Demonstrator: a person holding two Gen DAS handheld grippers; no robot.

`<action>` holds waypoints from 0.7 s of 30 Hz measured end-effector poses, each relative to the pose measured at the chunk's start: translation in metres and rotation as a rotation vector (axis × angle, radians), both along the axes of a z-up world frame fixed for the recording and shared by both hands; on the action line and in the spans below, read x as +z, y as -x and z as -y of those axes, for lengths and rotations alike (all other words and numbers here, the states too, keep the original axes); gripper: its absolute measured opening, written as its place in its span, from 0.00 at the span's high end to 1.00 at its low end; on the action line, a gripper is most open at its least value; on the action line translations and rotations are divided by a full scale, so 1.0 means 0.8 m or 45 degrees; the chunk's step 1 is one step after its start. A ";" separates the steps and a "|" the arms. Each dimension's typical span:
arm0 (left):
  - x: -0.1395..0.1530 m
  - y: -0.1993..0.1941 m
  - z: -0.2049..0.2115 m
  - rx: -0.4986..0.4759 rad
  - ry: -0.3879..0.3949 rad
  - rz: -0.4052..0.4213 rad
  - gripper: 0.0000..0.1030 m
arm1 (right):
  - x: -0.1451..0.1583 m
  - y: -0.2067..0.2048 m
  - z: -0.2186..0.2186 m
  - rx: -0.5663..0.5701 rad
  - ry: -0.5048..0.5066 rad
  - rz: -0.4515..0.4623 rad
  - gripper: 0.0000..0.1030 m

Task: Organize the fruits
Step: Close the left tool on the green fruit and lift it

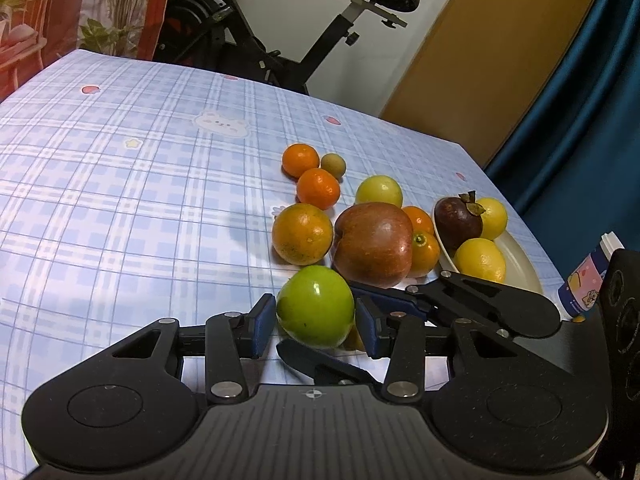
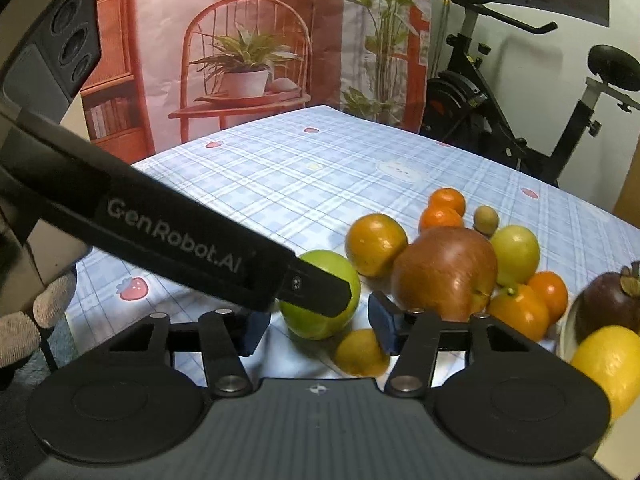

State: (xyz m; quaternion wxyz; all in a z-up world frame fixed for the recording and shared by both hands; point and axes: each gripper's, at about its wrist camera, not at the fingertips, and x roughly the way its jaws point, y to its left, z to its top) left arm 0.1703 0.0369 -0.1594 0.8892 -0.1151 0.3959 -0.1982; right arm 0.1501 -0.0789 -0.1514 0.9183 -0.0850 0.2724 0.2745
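Observation:
A green apple (image 1: 316,306) rests on the checked tablecloth (image 1: 120,200) with my left gripper (image 1: 314,330) shut on it, a blue pad against each side. In the right wrist view a left finger (image 2: 312,292) crosses that apple (image 2: 320,320). My right gripper (image 2: 320,332) stands open, its pads clear of a small yellow fruit (image 2: 360,354) lying between them close to the right pad. Its fingers (image 1: 400,300) reach in from the right, in front of and behind the apple. A white plate (image 1: 520,264) holds a mangosteen (image 1: 456,220) and two lemons (image 1: 480,258).
A red apple (image 1: 374,240), several oranges (image 1: 302,234) and a pale green fruit (image 1: 379,190) crowd just beyond the grippers. A small printed bottle (image 1: 584,280) stands at the right table edge. An exercise bike (image 1: 280,40) stands behind the table. A gloved hand (image 2: 24,320) shows at left.

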 end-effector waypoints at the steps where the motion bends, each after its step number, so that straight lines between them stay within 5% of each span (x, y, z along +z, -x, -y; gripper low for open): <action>1: 0.000 0.000 0.001 0.000 0.000 -0.001 0.55 | -0.001 -0.002 -0.002 0.003 0.003 0.001 0.47; 13: 0.000 0.001 -0.001 0.003 -0.004 0.026 0.56 | -0.007 -0.016 -0.001 -0.012 -0.029 -0.013 0.53; 21: 0.024 0.018 0.013 -0.051 -0.045 0.142 0.56 | 0.007 -0.001 0.010 -0.042 -0.096 0.029 0.54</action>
